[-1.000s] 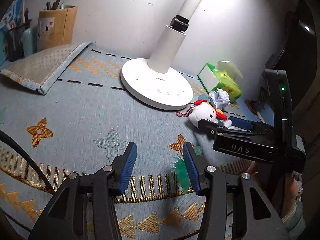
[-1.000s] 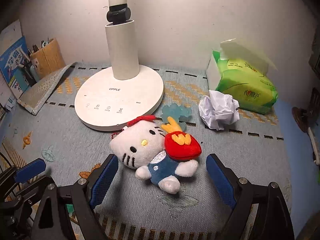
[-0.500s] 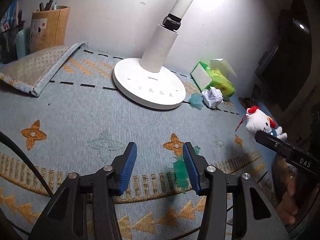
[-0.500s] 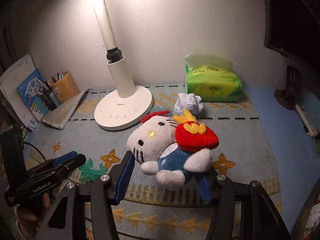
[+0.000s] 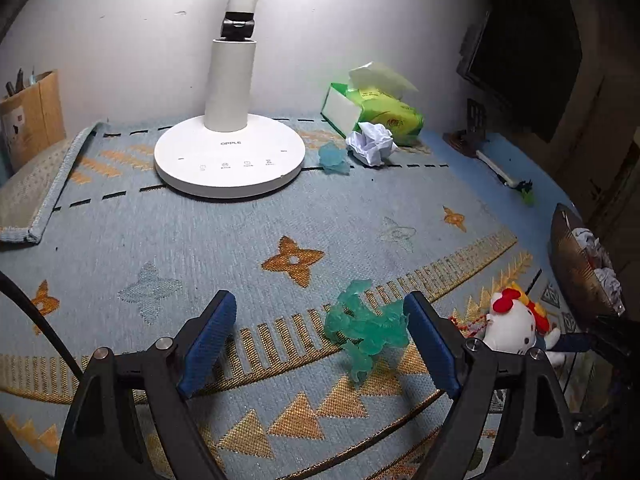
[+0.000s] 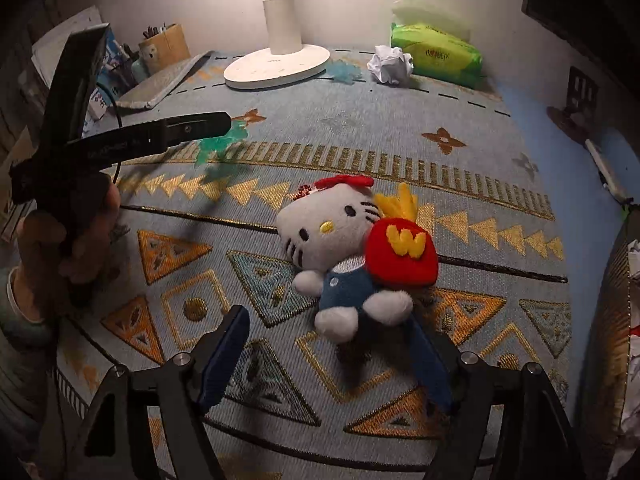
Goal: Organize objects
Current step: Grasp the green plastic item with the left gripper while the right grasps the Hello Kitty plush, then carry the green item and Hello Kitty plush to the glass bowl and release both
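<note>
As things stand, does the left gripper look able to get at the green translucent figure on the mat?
Probably yes. The green figure lies on the mat between the opening jaws of the left gripper, close to the right-hand finger, with nothing over it. The plush cat lies clear beyond that finger.

Woven rug [image 5: 224, 240], fuzzy plush cat [image 6: 340, 248], translucent green toy [image 5: 366, 328]
</note>
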`<state>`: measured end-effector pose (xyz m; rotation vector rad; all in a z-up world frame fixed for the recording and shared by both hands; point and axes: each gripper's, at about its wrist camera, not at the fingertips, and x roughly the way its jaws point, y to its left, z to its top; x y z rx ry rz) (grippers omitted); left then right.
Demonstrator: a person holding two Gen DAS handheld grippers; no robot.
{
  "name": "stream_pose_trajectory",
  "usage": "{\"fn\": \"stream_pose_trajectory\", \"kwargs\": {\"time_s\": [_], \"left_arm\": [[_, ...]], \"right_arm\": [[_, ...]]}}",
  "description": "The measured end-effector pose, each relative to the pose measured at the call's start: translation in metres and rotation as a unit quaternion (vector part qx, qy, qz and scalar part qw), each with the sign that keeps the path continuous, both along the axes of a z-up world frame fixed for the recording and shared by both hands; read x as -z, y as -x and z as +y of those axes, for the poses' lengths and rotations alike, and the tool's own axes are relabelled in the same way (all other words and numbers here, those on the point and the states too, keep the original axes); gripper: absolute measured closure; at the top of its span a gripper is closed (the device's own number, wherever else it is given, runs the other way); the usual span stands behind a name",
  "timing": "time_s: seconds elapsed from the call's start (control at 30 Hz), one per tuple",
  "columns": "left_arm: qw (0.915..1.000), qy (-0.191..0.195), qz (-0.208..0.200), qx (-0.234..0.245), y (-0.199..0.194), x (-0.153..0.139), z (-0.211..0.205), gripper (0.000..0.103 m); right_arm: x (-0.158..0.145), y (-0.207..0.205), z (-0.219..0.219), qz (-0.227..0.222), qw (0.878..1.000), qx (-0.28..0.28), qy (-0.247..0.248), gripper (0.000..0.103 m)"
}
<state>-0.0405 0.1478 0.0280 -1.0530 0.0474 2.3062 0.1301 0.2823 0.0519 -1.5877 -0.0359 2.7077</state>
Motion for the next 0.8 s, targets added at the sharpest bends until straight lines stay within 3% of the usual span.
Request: {"fn": "stream_pose_trajectory", "kwargs": {"time_s": [0.2,0.33,0.37,0.47,0.6,0.63,0.67,0.8], "left_arm": [[0.9981,0.05,0.007,0.035,-0.008,0.005,0.018,0.018],[0.996,0.074,0.006,0.049,-0.01,0.01,0.028,0.02],[0.9953,0.079,0.008,0.055,-0.012,0.01,0.03,0.034],[0.9937,0.081,0.013,0.076,-0.017,0.01,0.036,0.056],[0.9947,0.064,0.017,0.079,-0.02,0.006,0.033,0.058],[0.9952,0.057,0.017,0.078,-0.019,0.005,0.03,0.058],[0.9956,0.052,0.017,0.076,-0.019,0.004,0.028,0.058],[0.9956,0.052,0.034,0.07,-0.023,-0.001,0.028,0.058]], "right_arm": [[-0.014,-0.012,0.023,0.029,0.999,0.028,-0.023,0.016],[-0.015,0.008,0.033,0.033,0.999,0.036,0.012,0.015],[-0.013,0.014,0.031,0.033,0.999,0.033,0.018,0.015],[-0.006,0.03,0.024,0.032,0.999,0.032,0.018,0.015],[0.006,0.042,0.019,0.027,0.999,0.033,0.012,0.016],[0.009,0.044,0.017,0.026,0.999,0.035,0.003,0.021],[0.013,0.045,0.014,0.022,0.999,0.032,0.001,0.039],[0.004,0.033,0.021,0.041,0.998,0.051,0.018,0.047]]}}
